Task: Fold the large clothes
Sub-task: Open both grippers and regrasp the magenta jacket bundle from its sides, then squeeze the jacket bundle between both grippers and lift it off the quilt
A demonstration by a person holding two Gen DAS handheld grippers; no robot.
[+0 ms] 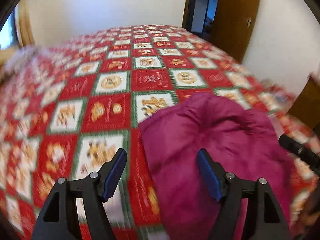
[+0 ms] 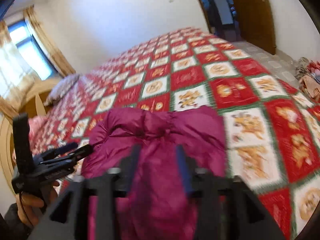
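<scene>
On the quilt [image 1: 112, 108] lies a magenta jacket [image 1: 210, 140]; writing blurred.

From the left wrist view, wide flat bedspread [image 1: 112, 64] is seen from 9 to 1 o'clock, where passage is not blocked. At 3 to 5 o'clock the way is taken by the bunched magenta jacket [image 1: 210, 140]. At 10 o'clock a pillow [image 2: 62, 89] is placed near the headboard [image 2: 38, 98].

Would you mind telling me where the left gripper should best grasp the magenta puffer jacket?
Probably the jacket's near left edge, approached from the left over the quilt. That border lies low and thin beside the open left gripper, whereas the middle bulges thickly.
</scene>
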